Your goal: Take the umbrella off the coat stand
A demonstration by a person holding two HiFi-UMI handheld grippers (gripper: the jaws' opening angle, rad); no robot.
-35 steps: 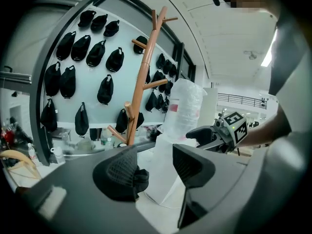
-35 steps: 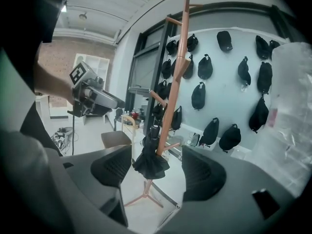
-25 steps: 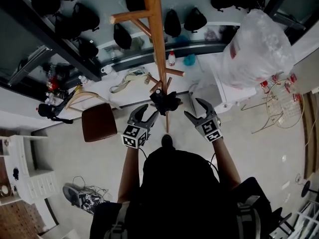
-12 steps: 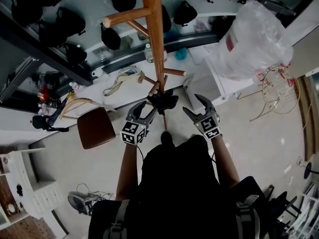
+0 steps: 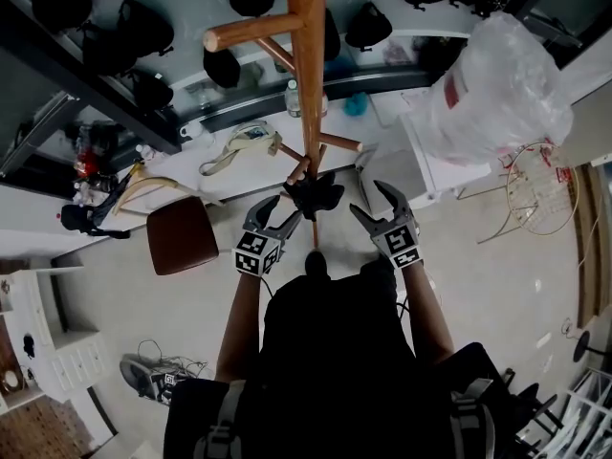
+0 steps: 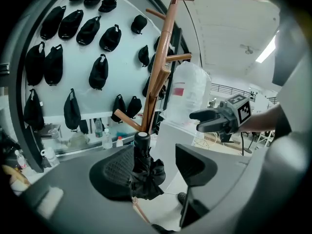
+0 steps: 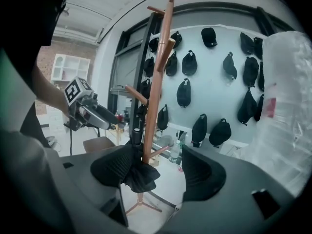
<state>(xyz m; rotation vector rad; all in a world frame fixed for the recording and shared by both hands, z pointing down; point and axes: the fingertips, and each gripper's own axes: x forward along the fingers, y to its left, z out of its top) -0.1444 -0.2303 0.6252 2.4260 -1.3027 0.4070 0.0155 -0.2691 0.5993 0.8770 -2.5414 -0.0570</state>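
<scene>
— Where's the umbrella [image 5: 314, 197]?
— Folded, hanging by the low pegs of the coat stand [image 5: 308, 84], between the left gripper [image 5: 285, 213] fingers. They've just been opening and aren't pressing it. The right gripper [image 5: 369, 199] fingers are spread too, gripping nothing
— How'll it handle?
— Light, I'd say, with floppy cloth. Take the stiff handle [image 6: 142, 139] on top

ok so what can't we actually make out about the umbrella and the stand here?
- How the umbrella hangs: its own folds cover any strap in the head view; the pole of the coat stand crosses it in the right gripper view.
- Top of the coat stand: cut off by the head view's upper edge.
- What the plastic bag holds: crumpled film hides it in every view.
</scene>
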